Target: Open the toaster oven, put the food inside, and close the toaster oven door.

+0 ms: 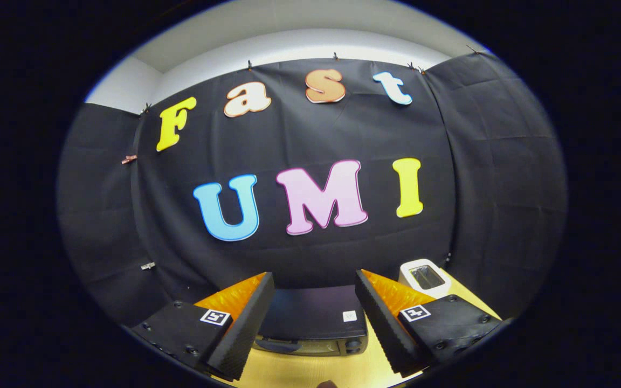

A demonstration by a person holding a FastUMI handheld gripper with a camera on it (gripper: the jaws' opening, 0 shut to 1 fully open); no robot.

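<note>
Black toaster oven [313,323] stood on wooden table [310,372], seen between wide-open, empty gripper [315,312] fingers. Probably heavy and rigid; best taken at door's top edge, handle hidden.

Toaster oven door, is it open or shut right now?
Shut, it seems: the toaster oven shows its front edge flush, no door hanging down over the table. The open gripper hovers above it, fingers apart.
</note>
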